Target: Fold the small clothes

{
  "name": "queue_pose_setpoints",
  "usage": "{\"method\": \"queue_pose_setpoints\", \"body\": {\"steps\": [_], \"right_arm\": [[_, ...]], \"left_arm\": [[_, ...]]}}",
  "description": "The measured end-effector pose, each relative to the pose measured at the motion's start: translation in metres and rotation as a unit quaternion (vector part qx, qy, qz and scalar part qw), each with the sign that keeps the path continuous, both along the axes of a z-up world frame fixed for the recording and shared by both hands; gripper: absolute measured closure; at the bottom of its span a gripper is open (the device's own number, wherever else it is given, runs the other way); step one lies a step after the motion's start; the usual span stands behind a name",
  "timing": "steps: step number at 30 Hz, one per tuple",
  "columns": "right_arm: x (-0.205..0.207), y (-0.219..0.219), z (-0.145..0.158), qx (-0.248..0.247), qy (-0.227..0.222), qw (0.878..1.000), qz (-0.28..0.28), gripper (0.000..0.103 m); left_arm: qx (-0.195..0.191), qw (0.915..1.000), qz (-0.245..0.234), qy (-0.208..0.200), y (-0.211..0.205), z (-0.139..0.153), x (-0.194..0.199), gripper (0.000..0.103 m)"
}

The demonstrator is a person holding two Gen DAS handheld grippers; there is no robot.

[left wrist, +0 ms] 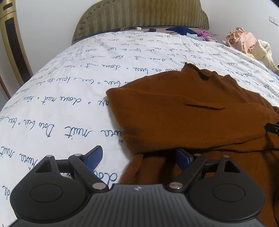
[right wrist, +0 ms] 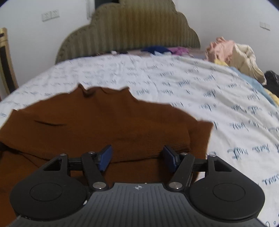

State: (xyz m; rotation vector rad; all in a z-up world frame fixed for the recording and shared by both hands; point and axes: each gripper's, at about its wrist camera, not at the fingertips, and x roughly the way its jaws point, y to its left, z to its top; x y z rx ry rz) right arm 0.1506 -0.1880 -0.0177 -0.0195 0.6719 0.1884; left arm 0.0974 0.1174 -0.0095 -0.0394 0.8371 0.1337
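Observation:
A brown knit garment (left wrist: 191,113) lies partly folded on the white bedsheet with blue handwriting (left wrist: 69,87). My left gripper (left wrist: 139,158) is open at the garment's near left edge, its left pad over bare sheet and its right pad tucked against the brown cloth. In the right wrist view the same brown garment (right wrist: 104,122) fills the lower left. My right gripper (right wrist: 136,158) is open above the folded near edge, with cloth under the gap and neither blue pad pressing on it. A black piece of the other gripper (left wrist: 272,128) shows at the right edge.
An olive padded headboard (left wrist: 139,15) stands at the far end. Pink and cream clothes (right wrist: 232,52) are piled at the far right, with blue and purple items (left wrist: 188,31) near the headboard. A gold-framed tall unit (left wrist: 12,43) stands left of the bed.

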Motion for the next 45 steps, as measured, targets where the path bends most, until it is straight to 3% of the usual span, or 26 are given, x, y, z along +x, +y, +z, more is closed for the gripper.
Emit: {"method": "queue_pose_setpoints", "body": {"steps": [10, 16, 26, 38, 45], "right_arm": [[-0.028, -0.001, 0.003, 0.005, -0.012, 1.000, 0.012, 0.021], [-0.042, 0.006, -0.003, -0.043, -0.012, 0.999, 0.016, 0.017], [-0.095, -0.011, 0.012, 0.003, -0.015, 0.999, 0.039, 0.013], [-0.158, -0.077, -0.001, 0.119, 0.063, 0.991, 0.010, 0.011], [-0.202, -0.068, -0.008, 0.148, 0.085, 0.984, 0.048, 0.010]], "left_arm": [[0.000, 0.9999, 0.007, 0.011, 0.006, -0.008, -0.014, 0.015], [0.002, 0.9999, 0.006, 0.012, 0.005, -0.007, -0.025, 0.015], [-0.018, 0.9997, -0.014, 0.003, 0.016, -0.006, -0.062, 0.015], [-0.077, 0.9937, -0.081, 0.011, 0.027, -0.011, -0.110, 0.015], [-0.107, 0.9871, -0.117, 0.016, 0.011, -0.012, -0.134, 0.016]]}}
